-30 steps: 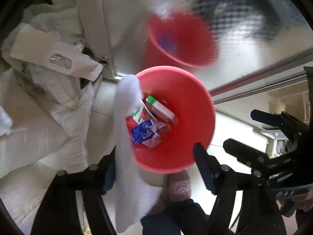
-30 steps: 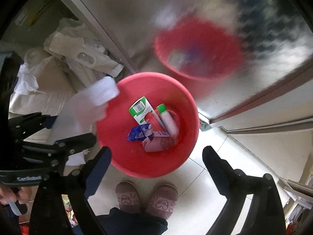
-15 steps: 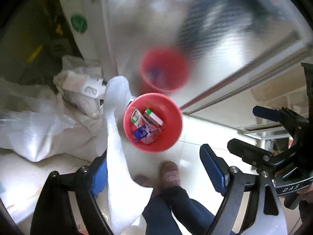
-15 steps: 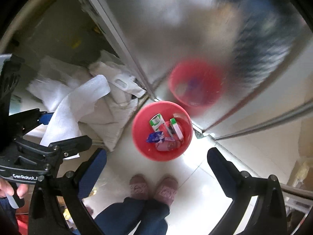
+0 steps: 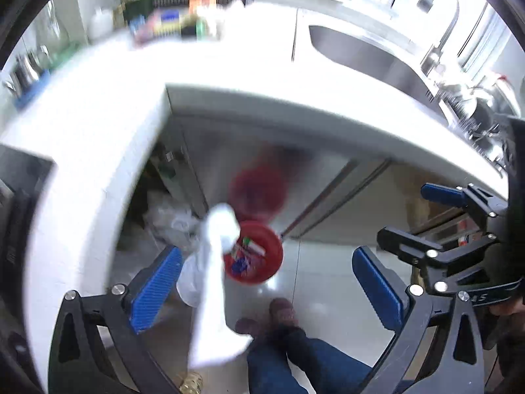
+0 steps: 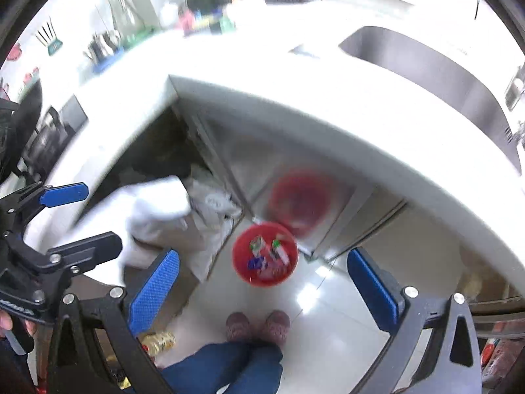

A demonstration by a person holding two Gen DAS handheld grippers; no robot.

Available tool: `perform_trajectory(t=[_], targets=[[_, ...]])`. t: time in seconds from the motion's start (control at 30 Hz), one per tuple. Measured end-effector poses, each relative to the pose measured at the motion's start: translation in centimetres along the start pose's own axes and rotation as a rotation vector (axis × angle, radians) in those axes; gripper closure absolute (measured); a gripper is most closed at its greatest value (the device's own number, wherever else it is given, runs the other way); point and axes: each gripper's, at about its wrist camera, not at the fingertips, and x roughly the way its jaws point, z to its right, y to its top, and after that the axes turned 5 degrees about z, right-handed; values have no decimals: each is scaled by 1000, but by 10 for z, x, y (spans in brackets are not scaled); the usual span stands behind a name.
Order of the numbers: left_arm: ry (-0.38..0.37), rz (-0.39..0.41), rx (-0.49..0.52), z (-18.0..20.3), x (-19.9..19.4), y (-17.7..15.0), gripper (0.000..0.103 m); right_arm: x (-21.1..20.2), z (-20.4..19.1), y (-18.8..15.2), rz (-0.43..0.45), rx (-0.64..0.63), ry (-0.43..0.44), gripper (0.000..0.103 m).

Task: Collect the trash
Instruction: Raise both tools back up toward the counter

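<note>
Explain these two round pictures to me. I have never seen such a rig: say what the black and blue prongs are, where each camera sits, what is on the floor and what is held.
A person holds a hand-held gripper in each hand, and each has a fisheye camera looking down along its blue-padded fingers. One picture comes from the left gripper, the other from the right gripper. Both look down past a white counter to the floor, where a red bin holds packets, near the person's slippers. Both sets of jaws have just been opening and stand wide. A white sheet hangs between the left fingers, unpinched. The right gripper is empty.
</note>
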Motion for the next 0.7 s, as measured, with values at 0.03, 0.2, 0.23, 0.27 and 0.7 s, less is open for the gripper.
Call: perform_trajectory(t=[0.03, 0.2, 0.23, 0.27, 0.7], targets=[[2, 20, 5, 0, -13, 8, 0, -10, -3, 5, 12, 2, -13, 1], [41, 91, 31, -2, -62, 36, 0, -41, -9, 31, 50, 13, -37, 1], [49, 96, 38, -3, -70, 41, 0, -48, -11, 36, 61, 11, -38, 1], [57, 105, 47, -5, -74, 44, 0, -51, -11, 39, 68, 10, -40, 1], [191, 147, 5, -28, -95, 96, 0, -61, -7, 96, 139, -76, -31, 1]])
